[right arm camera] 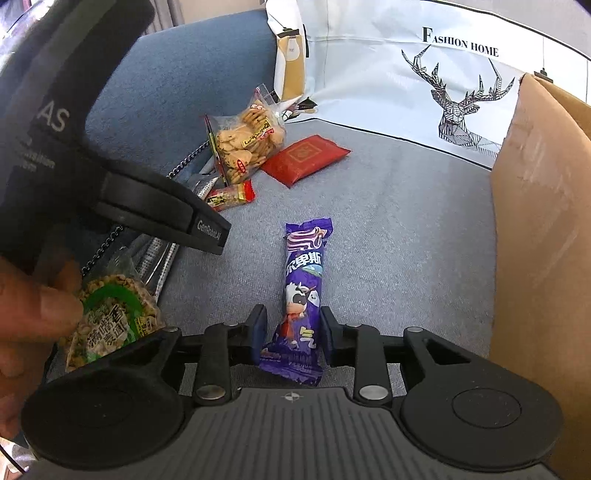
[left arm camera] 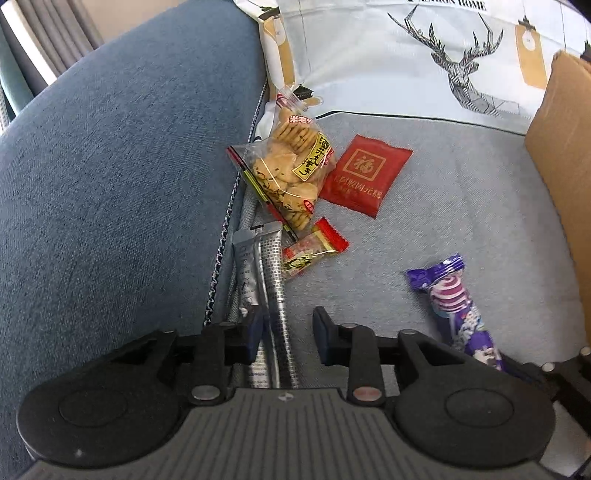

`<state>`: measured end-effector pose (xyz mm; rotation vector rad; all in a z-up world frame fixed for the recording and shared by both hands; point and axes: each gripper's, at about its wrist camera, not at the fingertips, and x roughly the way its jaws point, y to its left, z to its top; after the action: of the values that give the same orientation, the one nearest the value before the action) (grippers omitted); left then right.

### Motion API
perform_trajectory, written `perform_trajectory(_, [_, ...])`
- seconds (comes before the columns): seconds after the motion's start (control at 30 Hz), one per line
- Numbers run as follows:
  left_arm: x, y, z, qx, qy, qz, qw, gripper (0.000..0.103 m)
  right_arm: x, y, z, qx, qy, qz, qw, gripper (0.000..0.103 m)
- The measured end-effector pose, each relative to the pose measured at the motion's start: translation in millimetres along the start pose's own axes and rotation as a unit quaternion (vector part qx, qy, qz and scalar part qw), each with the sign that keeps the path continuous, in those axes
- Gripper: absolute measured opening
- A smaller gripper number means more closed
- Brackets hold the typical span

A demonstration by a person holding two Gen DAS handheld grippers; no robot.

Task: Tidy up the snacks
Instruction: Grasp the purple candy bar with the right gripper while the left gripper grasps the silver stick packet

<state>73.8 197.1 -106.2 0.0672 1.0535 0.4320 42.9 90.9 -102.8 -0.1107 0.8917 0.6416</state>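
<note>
A sofa fills both views. Its seat cushion (left arm camera: 461, 206) is pale grey-blue woven fabric, and the armrest (left arm camera: 110, 184) rising on the left is a darker denim blue, with a braided navy-and-white piping (left arm camera: 227, 236) running down the seam between them. Against the back leans a white throw pillow (right arm camera: 388, 85) printed with a geometric black stag head, yellow hanging lamps and the words "FASHION HOME", edged with thin dark piping. Grey pleated curtains (left arm camera: 55, 40) hang beyond the armrest at upper left, beside a beige wall (left arm camera: 110, 14). Soft daylight falls evenly, casting only faint shadows.
</note>
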Motion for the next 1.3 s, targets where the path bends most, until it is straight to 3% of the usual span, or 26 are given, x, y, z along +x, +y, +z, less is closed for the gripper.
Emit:
perform_trajectory(0.03, [0.8,0.4,0.8,0.001,-0.002,0.008,1.0,0.013,0.4,-0.1,-0.3,-0.002,-0.001,0.0,1.0,0.032])
perform_trajectory(0.2, [-3.5,8.3,1.9,-0.024,-0.013,-0.011,0.9996,0.007,-1.4,-1.3,-2.5,-0.007,-0.006,-0.006,1.0,0.019])
perform_trajectory(0.27, [-11.2,16.1,4.5,-0.054,-0.031,-0.046,0.997,0.005,-3.2,-4.1,-2.7,0.005,-0.008,-0.006,1.0,0.018])
perform_trajectory(0.3, [-16.4,23.1,6.6,-0.082,-0.04,-0.08,0.9926,0.004,-4.6,-5.0,-2.3,0.009,-0.011,-0.01,1.0,0.018])
perform_trajectory(0.4, [-23.2,38.2,9.6,-0.147,-0.034,-0.174,0.9731,0.004,-10.8,-5.9,-1.9,0.018,-0.022,-0.013,1.0,0.018])
perform_trajectory(0.47, [-22.7,34.6,9.7,-0.145,-0.018,-0.212,0.9662,0.004,-12.7,-5.1,-1.2,0.017,-0.023,-0.013,1.0,0.018])
perform_trajectory(0.5, [-21.0,29.8,9.2,-0.134,-0.008,-0.218,0.9666,0.005,-12.2,-5.1,-1.3,0.017,-0.018,-0.014,1.0,0.018])
perform_trajectory(0.57, [-16.5,20.8,7.2,-0.114,0.01,-0.211,0.9708,0.01,-7.8,-6.7,-2.6,0.018,-0.001,-0.012,1.0,0.021])
perform_trajectory(0.63, [-13.2,16.7,5.1,-0.111,0.02,-0.201,0.9731,0.032,-4.1,-7.0,-4.4,0.016,0.007,-0.011,1.0,0.025])
perform_trajectory(0.77, [-10.9,17.5,5.0,-0.121,0.026,-0.205,0.9709,0.039,-4.9,-6.5,-3.1,0.016,0.005,-0.008,1.0,0.031])
perform_trajectory(0.83, [-6.0,16.2,3.5,-0.119,0.035,-0.215,0.9688,0.048,-4.7,-6.4,-3.5,0.016,0.005,-0.011,1.0,0.031])
perform_trajectory(1.17, [-0.5,-4.8,-1.2,-0.067,0.042,-0.202,0.9761,0.05,-5.5,-5.0,-2.8,0.012,0.002,-0.032,0.999,0.03])
perform_trajectory(1.23, [-1.1,-7.2,-1.0,-0.057,0.039,-0.195,0.9783,0.048,-5.8,-8.8,-2.3,0.017,0.001,-0.04,0.999,0.026])
perform_trajectory(1.3, [-0.3,-9.0,0.1,-0.048,0.037,-0.187,0.9805,0.037,-6.3,-11.3,-2.0,0.022,0.0,-0.046,0.999,0.023])
